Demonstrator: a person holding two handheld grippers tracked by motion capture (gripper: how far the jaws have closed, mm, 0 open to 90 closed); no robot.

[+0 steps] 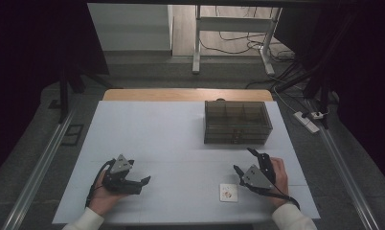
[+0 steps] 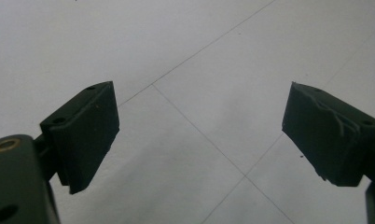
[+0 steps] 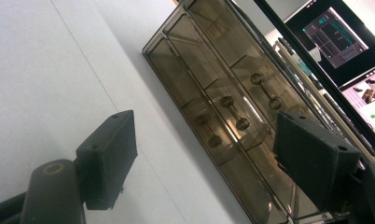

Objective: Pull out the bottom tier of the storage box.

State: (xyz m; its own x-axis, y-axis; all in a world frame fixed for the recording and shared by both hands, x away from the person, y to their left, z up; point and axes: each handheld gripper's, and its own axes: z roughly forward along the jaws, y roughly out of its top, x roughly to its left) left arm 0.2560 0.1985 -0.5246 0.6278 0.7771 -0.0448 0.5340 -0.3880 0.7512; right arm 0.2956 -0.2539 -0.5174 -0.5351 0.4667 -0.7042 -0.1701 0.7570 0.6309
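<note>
Drawer box [image 1: 237, 122] long axis runs L-R, handles face person.

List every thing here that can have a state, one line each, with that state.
Left gripper: open, empty, low over the table.
Right gripper: open, empty, aimed at the drawer box.
Drawer box: drawers shut, upright at the far right.
Small white card: lying flat beside the right gripper.

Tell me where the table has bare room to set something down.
The widest free patch is the white table left of the brown drawer box, back to the far edge. The strip between the left gripper and the small white card is also bare. It is crowded around the card and right gripper.
</note>
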